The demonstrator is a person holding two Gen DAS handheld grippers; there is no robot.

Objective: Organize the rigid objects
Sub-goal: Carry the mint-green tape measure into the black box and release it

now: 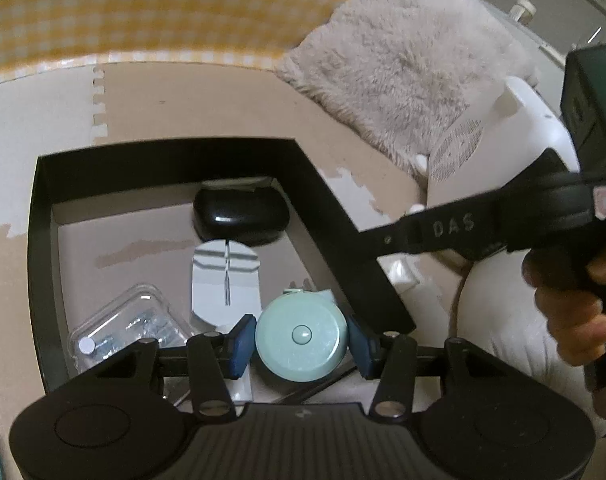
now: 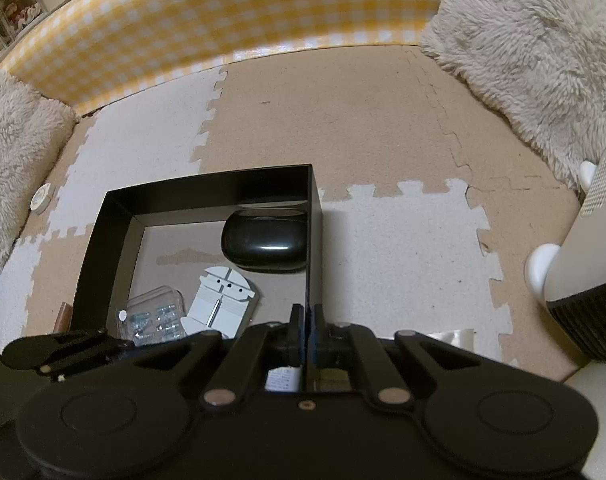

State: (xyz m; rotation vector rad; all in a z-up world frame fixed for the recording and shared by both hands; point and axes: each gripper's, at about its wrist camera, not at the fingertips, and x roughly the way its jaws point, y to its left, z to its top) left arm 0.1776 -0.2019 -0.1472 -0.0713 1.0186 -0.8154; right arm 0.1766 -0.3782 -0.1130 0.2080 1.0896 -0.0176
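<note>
The left gripper (image 1: 301,338) pinches a mint disc (image 1: 302,336) by its rim over the black box (image 1: 43,216), light, stiff and likely slippery, while the right gripper (image 2: 306,326), jaws pressed together, clamps the box's wall.

Materials and surface finish

A smooth matt mint plastic disc (image 1: 302,335) is gripped between the pads; ahead, a glossy black case (image 1: 241,213), a clear plastic packet (image 1: 129,326), a matt black box (image 1: 167,164) are seen.
</note>
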